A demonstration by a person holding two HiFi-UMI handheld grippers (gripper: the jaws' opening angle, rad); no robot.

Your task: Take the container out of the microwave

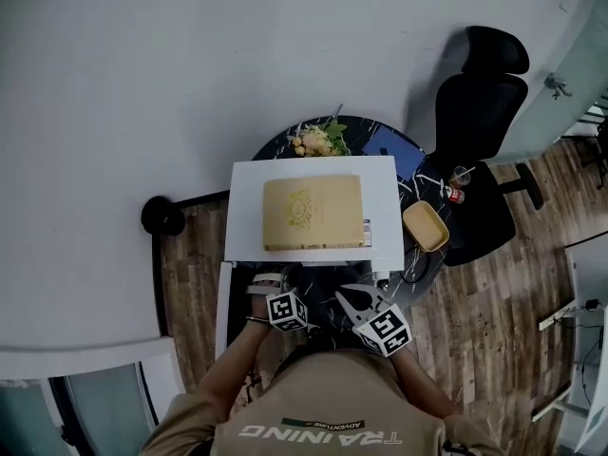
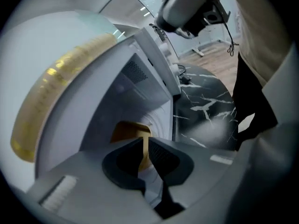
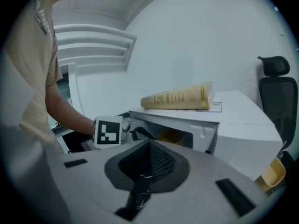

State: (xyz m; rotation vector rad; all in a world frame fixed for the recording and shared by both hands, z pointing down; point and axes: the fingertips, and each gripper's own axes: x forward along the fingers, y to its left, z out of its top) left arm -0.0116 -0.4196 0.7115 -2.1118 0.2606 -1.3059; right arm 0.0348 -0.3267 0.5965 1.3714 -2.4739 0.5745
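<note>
Round black marbled surface point(image 1: 429, 190) is occupied mostly by a white microwave point(image 1: 249, 207). Flowers point(image 1: 318, 141) and a blue flat item point(image 1: 391, 150) are noted behind it, a yellow tub point(image 1: 426, 226) beside it.

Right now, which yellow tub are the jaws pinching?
The yellow plastic tub inside the white microwave: the left gripper has jaws shut on its wall. The other yellow tub sits untouched on the black marble table beside the microwave.

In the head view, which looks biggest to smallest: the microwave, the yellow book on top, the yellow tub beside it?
Largest: microwave
Next: yellow book
Smallest: yellow tub; it sits lower, farther from the camera, but is plainly smallest.
</note>
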